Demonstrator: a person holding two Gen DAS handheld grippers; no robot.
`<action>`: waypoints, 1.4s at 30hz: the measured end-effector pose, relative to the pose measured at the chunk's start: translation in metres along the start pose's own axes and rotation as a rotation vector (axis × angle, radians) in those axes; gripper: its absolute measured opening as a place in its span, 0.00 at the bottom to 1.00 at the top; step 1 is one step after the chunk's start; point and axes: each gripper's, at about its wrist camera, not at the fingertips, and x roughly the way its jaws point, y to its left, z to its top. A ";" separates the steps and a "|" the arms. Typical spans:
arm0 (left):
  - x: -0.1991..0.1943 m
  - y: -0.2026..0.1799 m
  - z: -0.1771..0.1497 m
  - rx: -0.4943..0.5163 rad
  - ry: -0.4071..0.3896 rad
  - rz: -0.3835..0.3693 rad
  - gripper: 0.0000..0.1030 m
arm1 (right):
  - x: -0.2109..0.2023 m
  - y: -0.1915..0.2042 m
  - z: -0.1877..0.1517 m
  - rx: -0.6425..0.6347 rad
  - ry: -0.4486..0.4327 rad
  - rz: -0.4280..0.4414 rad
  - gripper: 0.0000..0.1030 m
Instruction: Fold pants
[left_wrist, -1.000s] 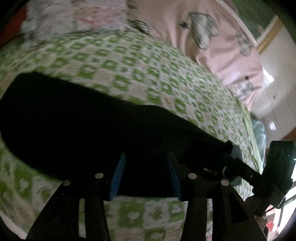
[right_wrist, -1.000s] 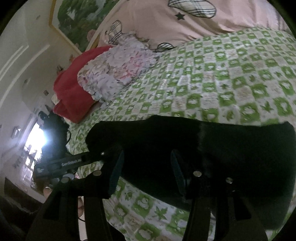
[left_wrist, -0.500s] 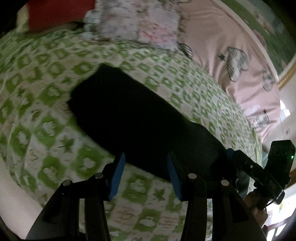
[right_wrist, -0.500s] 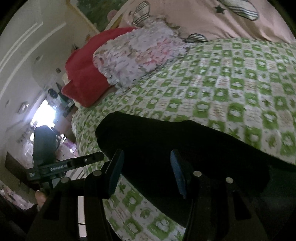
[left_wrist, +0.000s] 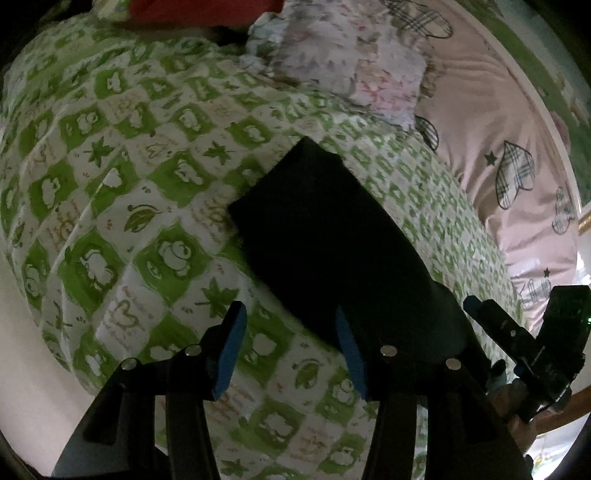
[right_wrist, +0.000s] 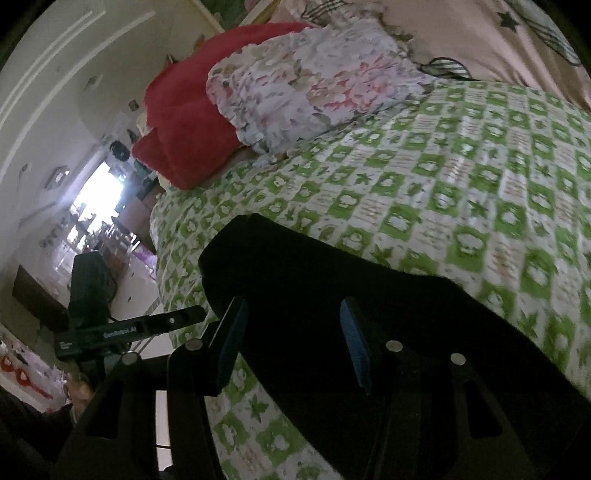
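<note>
Green bedspread (left_wrist: 110, 229), black pants (left_wrist: 325, 236), claws parted

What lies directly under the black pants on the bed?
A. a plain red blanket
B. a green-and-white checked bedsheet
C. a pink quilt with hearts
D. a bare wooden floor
B: the black pants lie flat on the green-and-white checked bedsheet, whose pattern shows on every side of them in both views.

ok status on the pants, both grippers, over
Left hand-held gripper open, empty. Right hand-held gripper open, empty. Black pants lying flat in a long strip on the green checked bedspread. Floral pillow beyond, clear of pants.
</note>
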 end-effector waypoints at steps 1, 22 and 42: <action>0.002 0.002 0.002 -0.007 0.004 -0.001 0.50 | 0.005 0.001 0.004 -0.008 0.008 0.002 0.52; 0.046 0.018 0.031 -0.112 0.050 -0.081 0.50 | 0.126 0.012 0.079 -0.203 0.227 0.060 0.52; 0.038 0.001 0.043 -0.056 -0.013 -0.077 0.23 | 0.159 0.041 0.083 -0.328 0.319 0.118 0.22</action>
